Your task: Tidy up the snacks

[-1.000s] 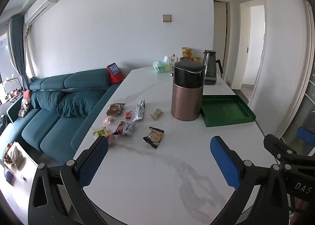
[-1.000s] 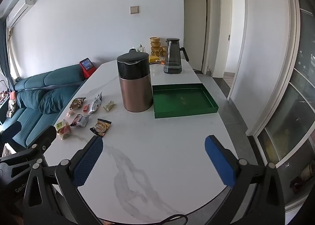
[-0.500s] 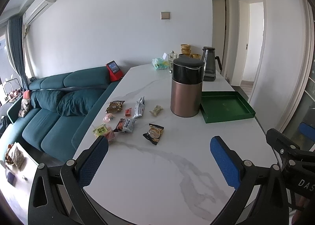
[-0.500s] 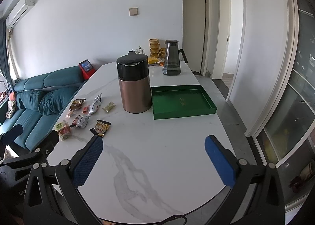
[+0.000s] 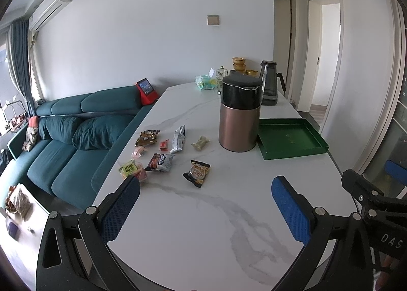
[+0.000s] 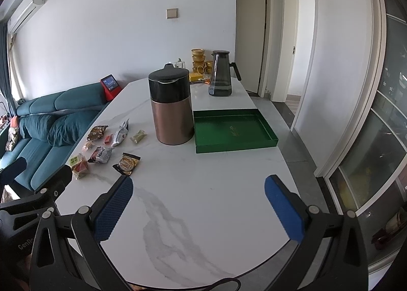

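Several snack packets (image 5: 162,156) lie scattered on the left part of the white marble table (image 5: 203,214); they also show in the right wrist view (image 6: 109,146). A black cookie packet (image 5: 197,170) lies nearest the middle, also seen in the right wrist view (image 6: 127,161). An empty green tray (image 5: 290,140) sits right of a copper canister (image 5: 239,115); the tray (image 6: 234,133) and canister (image 6: 171,107) also show in the right wrist view. My left gripper (image 5: 203,207) is open and empty above the table's near part. My right gripper (image 6: 198,204) is open and empty, to the right of the left one.
A dark glass pitcher (image 6: 221,74), gold bowls (image 6: 199,58) and a tissue pack (image 5: 204,82) stand at the table's far end. A teal sofa (image 5: 76,133) runs along the table's left edge. Doorways (image 6: 297,44) open at the back right.
Both views have shifted a little: the left gripper has drifted slightly back and up from the table. Both grippers stay open and nothing on the table has moved.
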`<action>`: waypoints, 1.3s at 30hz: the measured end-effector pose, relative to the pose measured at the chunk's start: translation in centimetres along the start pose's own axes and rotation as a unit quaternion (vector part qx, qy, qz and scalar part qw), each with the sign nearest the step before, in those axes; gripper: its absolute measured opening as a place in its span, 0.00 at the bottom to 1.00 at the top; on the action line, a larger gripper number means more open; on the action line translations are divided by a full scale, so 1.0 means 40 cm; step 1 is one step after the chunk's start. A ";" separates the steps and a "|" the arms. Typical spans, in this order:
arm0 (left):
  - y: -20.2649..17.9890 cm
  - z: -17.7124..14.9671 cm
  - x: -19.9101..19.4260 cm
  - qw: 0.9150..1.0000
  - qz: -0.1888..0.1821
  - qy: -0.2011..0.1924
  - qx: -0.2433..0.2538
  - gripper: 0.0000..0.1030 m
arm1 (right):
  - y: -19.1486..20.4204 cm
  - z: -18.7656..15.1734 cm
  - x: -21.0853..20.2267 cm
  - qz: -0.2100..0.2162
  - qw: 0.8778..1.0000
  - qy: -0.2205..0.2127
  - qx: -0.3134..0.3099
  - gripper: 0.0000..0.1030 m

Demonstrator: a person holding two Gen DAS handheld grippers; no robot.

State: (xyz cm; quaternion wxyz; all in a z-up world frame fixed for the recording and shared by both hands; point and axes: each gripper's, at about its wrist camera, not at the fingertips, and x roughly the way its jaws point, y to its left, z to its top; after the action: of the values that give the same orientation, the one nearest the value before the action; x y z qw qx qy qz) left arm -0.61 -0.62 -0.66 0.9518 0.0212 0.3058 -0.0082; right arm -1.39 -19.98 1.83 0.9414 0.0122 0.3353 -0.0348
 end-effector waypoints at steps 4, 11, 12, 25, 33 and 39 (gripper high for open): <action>-0.006 0.008 -0.001 1.000 -0.002 0.000 0.000 0.99 | -0.003 -0.001 0.004 0.000 1.000 0.002 0.003 1.00; -0.008 0.010 -0.002 1.000 0.000 0.000 0.001 0.99 | -0.005 -0.002 0.005 0.000 1.000 0.001 0.002 1.00; -0.009 0.012 -0.001 1.000 0.000 0.001 0.002 0.99 | -0.005 -0.001 0.006 0.000 1.000 0.002 0.002 1.00; -0.012 0.016 0.007 1.000 -0.003 0.004 0.000 0.99 | -0.007 -0.005 0.004 0.000 1.000 0.001 0.002 1.00; -0.015 0.018 0.008 1.000 -0.002 0.004 -0.001 0.99 | -0.016 -0.006 0.009 0.001 1.000 0.001 0.002 1.00; -0.014 0.019 0.008 1.000 -0.003 0.004 0.000 0.99 | -0.018 -0.007 0.011 0.001 1.000 0.001 0.002 1.00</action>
State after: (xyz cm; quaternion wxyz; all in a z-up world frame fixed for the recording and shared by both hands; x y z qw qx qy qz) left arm 0.08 -1.21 -0.24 0.9505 0.0200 0.3099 -0.0107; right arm -1.28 -20.73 1.34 0.9409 0.0145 0.3365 -0.0350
